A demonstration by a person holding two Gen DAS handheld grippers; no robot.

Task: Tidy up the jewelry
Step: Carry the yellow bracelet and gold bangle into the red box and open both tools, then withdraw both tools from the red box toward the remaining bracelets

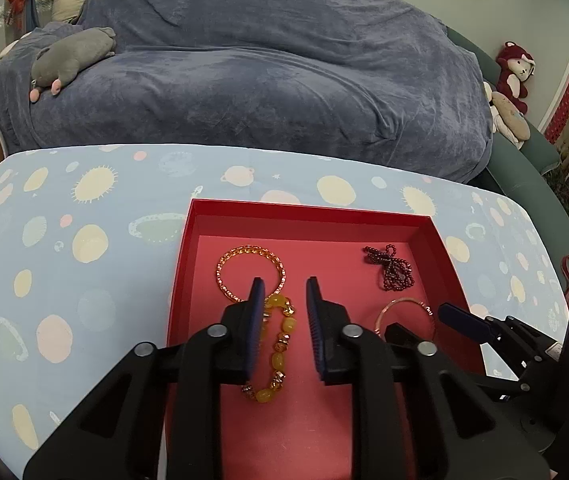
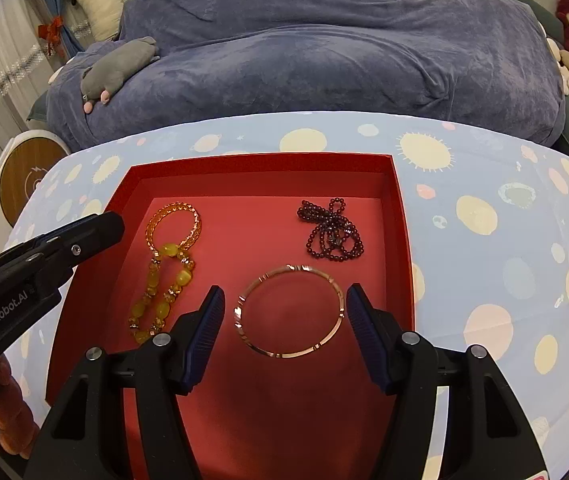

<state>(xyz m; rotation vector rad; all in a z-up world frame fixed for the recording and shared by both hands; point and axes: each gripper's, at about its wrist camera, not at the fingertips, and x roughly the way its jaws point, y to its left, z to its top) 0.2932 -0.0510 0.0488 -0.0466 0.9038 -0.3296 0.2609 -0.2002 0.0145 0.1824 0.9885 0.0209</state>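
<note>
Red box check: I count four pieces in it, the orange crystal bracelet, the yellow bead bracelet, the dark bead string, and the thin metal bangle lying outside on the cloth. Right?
Not quite. The thin metal bangle lies inside the red box, on its floor in front of the right tongs, as the right wrist view shows. The orange crystal bracelet, yellow bead bracelet and dark bead string are in it too.

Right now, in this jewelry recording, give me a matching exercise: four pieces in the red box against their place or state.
Things:
1. dark bead strand
2. thin metal bangle
3. yellow chunky bead bracelet
4. orange crystal bracelet

Places or states:
A. between the right gripper's open jaws
B. far left, ring-shaped
C. far right, bunched up
D. near left, stretched long

Pairs: 1-C, 2-A, 3-D, 4-B
</note>
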